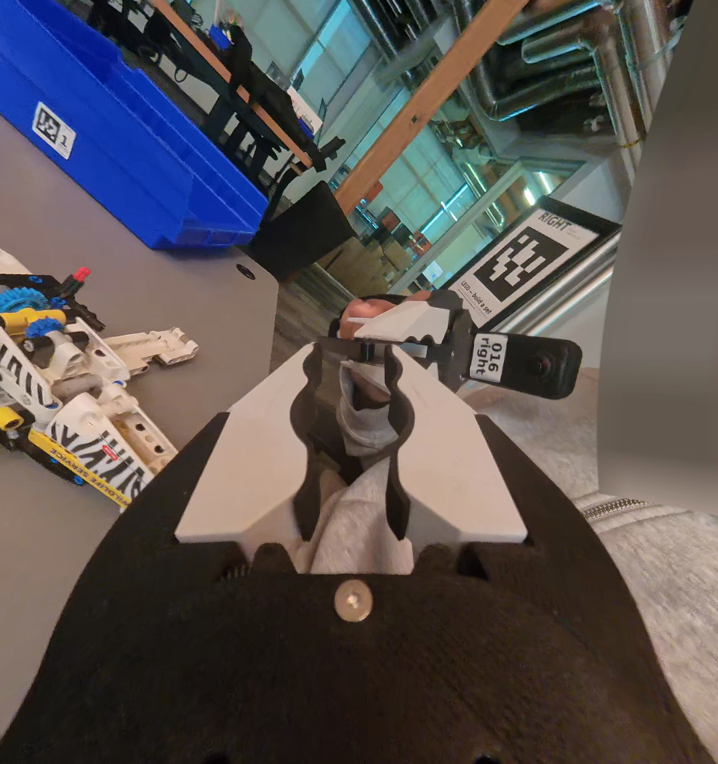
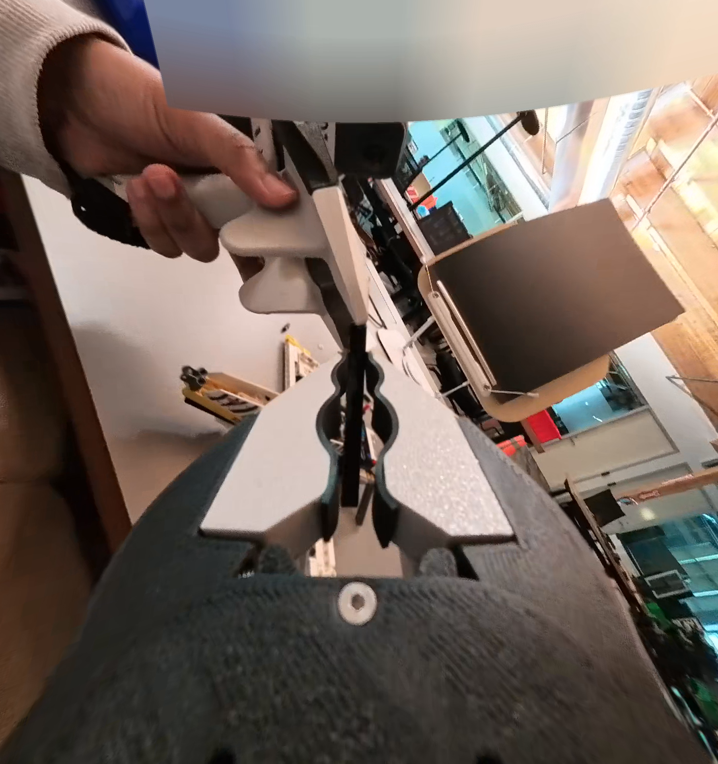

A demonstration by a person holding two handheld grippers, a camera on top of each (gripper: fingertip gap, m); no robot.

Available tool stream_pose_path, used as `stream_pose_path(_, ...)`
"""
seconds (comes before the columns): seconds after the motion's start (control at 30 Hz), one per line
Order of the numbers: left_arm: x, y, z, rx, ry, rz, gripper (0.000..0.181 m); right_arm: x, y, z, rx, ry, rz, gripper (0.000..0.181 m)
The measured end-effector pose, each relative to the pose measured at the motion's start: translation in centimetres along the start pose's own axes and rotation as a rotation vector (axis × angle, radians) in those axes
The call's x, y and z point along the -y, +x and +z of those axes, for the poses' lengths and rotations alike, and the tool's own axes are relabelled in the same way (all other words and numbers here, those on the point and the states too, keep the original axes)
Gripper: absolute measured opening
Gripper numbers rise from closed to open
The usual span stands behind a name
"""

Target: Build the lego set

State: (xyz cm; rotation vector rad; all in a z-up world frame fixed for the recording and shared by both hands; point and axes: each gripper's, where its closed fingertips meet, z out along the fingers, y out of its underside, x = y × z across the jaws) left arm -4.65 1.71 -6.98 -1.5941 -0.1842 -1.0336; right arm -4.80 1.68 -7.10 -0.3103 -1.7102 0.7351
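A long black Lego beam (image 2: pixel 351 434) is held in the air between both grippers, off the table's edge. My right gripper (image 2: pixel 357 357) is shut on it, and the beam runs back between its fingers. My left gripper (image 1: pixel 353 351) is shut on the beam's (image 1: pixel 344 345) far end. The left gripper (image 2: pixel 359 318) shows side-on above it in the right wrist view, with a hand on its handle. The right gripper (image 1: pixel 384 330) meets the left fingertips in the left wrist view. The partly built white, yellow and black model (image 1: pixel 59 392) lies on the grey table (image 1: pixel 163 297), to the left.
A blue bin (image 1: pixel 121 144) stands at the back left of the table. The table's edge (image 1: pixel 275 330) runs just left of the grippers. A grey sleeve (image 1: pixel 659 599) fills the lower right. Part of the model (image 2: pixel 225 399) shows behind the right fingers. The tips of both grippers are at nearly the same place.
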Motion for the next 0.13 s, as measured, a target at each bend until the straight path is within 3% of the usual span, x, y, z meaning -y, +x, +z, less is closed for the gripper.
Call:
stream_pose_path(0.03,-0.19,0.28,-0.06,0.0,-0.001,0.005,0.027,0.47,-0.18,-0.04,0.009,0.019,0.005,0.006)
stream_pose_path(0.13,-0.15,1.04,-0.34,-0.024,0.041,-0.002,0.008,1.04,-0.57,0.16,0.015,0.032,-0.024,0.006)
